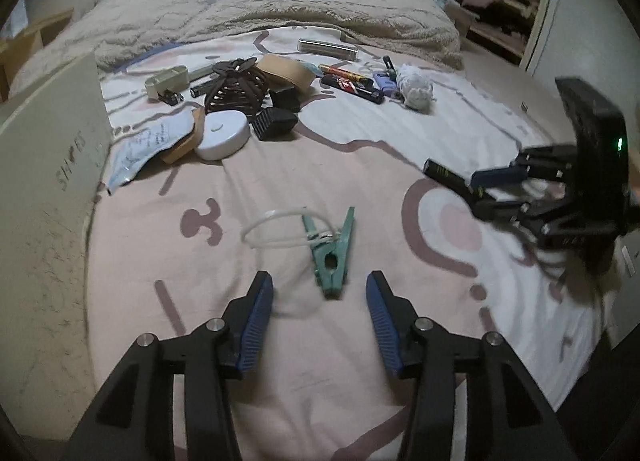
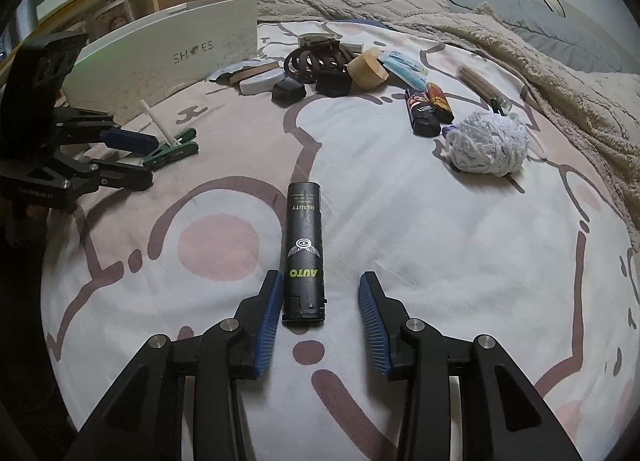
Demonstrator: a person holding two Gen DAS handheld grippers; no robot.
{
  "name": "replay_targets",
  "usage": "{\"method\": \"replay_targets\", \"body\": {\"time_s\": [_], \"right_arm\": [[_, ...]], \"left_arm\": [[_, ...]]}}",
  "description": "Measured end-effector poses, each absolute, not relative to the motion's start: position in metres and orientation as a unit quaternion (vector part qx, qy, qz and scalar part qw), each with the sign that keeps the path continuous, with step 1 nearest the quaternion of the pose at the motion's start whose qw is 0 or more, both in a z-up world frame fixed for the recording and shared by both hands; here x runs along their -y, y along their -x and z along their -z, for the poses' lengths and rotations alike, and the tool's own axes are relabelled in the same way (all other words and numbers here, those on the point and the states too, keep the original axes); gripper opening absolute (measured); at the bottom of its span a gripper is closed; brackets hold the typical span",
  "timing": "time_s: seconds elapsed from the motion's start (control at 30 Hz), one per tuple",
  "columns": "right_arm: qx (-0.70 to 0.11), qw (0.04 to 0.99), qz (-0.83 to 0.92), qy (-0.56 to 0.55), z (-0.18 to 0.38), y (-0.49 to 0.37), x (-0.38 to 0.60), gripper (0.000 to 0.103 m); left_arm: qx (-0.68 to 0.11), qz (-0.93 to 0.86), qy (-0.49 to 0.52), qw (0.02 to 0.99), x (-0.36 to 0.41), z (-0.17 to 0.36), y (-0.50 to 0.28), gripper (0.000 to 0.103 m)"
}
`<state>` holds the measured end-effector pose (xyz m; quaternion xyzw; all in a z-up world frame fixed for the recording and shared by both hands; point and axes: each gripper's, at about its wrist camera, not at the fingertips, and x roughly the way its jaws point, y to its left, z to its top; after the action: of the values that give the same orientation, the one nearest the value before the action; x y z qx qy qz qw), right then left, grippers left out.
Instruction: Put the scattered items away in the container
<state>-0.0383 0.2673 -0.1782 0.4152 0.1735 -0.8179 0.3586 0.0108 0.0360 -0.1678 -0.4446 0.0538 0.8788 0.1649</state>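
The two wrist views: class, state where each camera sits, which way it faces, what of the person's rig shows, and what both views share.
Left wrist view: sits on the left tool, looking forward and down the bed at the green clothespin; its open blue fingers show.
Right wrist view: sits on the right tool, looking down at the black tube, which lies between open fingers.
Shared: each sees the other tool, the shoe box and the clutter pile.

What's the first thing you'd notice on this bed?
The black tube marked AUTO lies right between the open right gripper pads. A green clothespin with a white loop lies before the open left gripper. Farther back, a jumble of small things sits beside the white shoe box.
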Motion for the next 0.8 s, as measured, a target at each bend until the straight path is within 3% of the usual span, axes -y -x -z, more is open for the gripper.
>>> {"method": "replay_targets", "body": {"time_s": [0.13,0.23,0.3,0.37,0.4,0.67,0.73,0.8], "right_arm": [[-0.173,0.358,0.819,-0.414,0.178,0.038,-0.268,0.042],[-0.174,0.354,0.821,-0.414,0.178,0.038,-0.268,0.052],[-0.175,0.346,0.824,-0.413,0.178,0.039,-0.268,0.062],[-0.176,0.329,0.829,-0.416,0.179,0.041,-0.27,0.089],[-0.173,0.324,0.83,-0.42,0.181,0.043,-0.271,0.093],[-0.162,0.328,0.826,-0.428,0.181,0.047,-0.274,0.094],[-0.157,0.33,0.826,-0.43,0.181,0.048,-0.275,0.094],[-0.156,0.33,0.824,-0.433,0.181,0.048,-0.275,0.094]], "left_arm": [[-0.081,-0.886,0.437,0.136,-0.033,0.168,-0.009,0.058],[-0.08,-0.89,0.434,0.114,-0.025,0.169,-0.004,0.058],[-0.078,-0.893,0.432,0.099,-0.02,0.17,0.001,0.058],[-0.088,-0.897,0.427,0.073,-0.017,0.17,0.006,0.058],[-0.094,-0.899,0.424,0.06,-0.016,0.171,0.008,0.058],[-0.094,-0.902,0.419,0.039,-0.012,0.172,0.028,0.061],[-0.093,-0.902,0.419,0.039,-0.011,0.171,0.026,0.074],[-0.091,-0.903,0.417,0.049,-0.01,0.17,0.02,0.081]]}}
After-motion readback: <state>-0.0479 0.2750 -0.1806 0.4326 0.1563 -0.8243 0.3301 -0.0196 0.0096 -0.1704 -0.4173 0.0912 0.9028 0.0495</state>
